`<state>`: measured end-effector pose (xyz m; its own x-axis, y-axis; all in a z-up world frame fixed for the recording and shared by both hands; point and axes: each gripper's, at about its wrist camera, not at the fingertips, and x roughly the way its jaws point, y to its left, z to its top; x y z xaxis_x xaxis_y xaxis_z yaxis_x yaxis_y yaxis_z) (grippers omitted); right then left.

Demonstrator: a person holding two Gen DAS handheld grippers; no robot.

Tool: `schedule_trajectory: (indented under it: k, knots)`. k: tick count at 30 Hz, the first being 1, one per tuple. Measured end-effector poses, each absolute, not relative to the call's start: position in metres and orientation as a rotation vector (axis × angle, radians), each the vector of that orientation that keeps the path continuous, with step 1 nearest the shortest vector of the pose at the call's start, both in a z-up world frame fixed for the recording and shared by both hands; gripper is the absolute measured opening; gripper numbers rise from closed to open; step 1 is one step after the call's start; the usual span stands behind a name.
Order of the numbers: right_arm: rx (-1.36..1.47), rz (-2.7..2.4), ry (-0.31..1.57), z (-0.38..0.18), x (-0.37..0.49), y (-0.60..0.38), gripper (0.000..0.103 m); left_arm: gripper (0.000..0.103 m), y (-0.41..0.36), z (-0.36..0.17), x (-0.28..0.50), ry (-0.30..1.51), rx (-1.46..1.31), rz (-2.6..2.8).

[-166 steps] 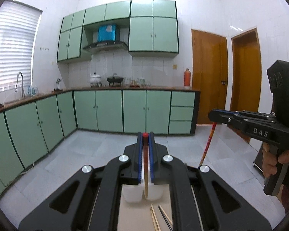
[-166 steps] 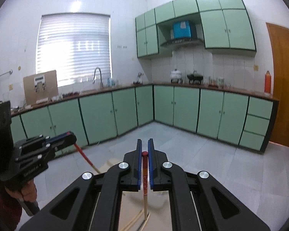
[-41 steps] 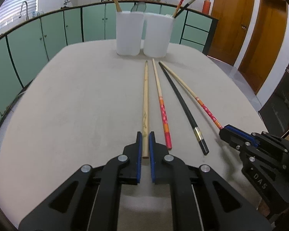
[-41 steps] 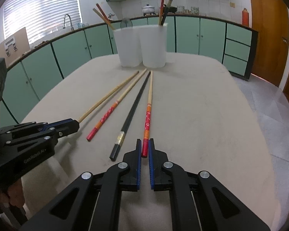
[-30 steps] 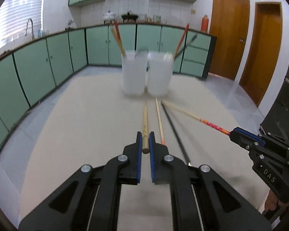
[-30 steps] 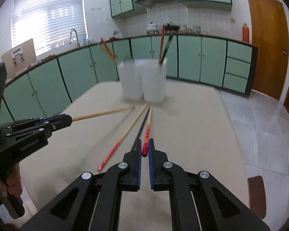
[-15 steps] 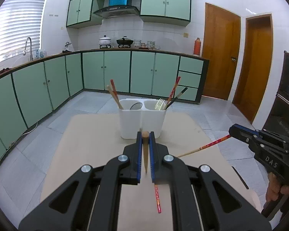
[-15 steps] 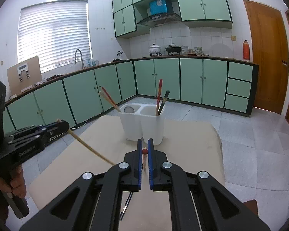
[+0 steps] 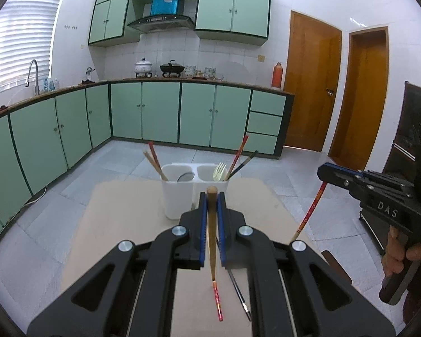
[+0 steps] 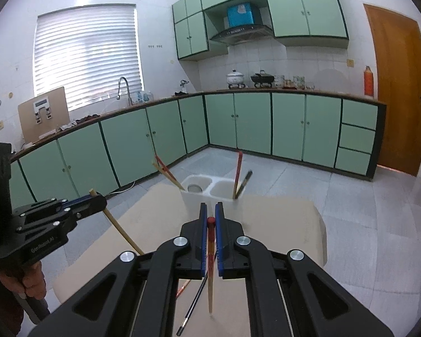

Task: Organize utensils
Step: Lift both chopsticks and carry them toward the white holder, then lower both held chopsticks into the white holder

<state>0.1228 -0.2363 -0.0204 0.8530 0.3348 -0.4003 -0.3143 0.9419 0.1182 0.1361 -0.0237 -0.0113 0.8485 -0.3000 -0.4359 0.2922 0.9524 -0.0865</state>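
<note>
Left gripper [image 9: 211, 196] clamped on a plain wooden chopstick [image 9: 211, 230], right gripper [image 10: 211, 219] clamped on a red-topped chopstick [image 10: 210, 269], both raised above the surface [image 9: 126, 213], white holder [image 9: 179, 196] beyond.

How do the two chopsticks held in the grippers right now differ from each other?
The plain wooden chopstick in the left gripper is bare tan wood; the red-patterned chopstick in the right gripper has a red, decorated upper half and a pale lower half. The wooden one ends in a flat tan top, the patterned one in a red cap. Both are clamped near the top and hang above the table.
</note>
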Motion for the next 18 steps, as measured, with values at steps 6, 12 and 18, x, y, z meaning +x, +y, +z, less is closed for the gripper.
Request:
schedule_trajectory:
  k: [6,12,18]
  knots:
    - [0.041,0.386,0.394,0.0,0.13,-0.233,0.005,0.006,-0.027,0.006,0.142,0.419,-0.014,-0.325]
    - [0.041,0.425,0.342,0.031,0.152,-0.231,0.005,0.006,-0.025,0.033,0.156,0.349,-0.021,-0.332]
    - [0.031,0.441,0.264,0.07,0.181,-0.226,0.005,0.006,-0.019,0.068,0.178,0.251,-0.041,-0.316]
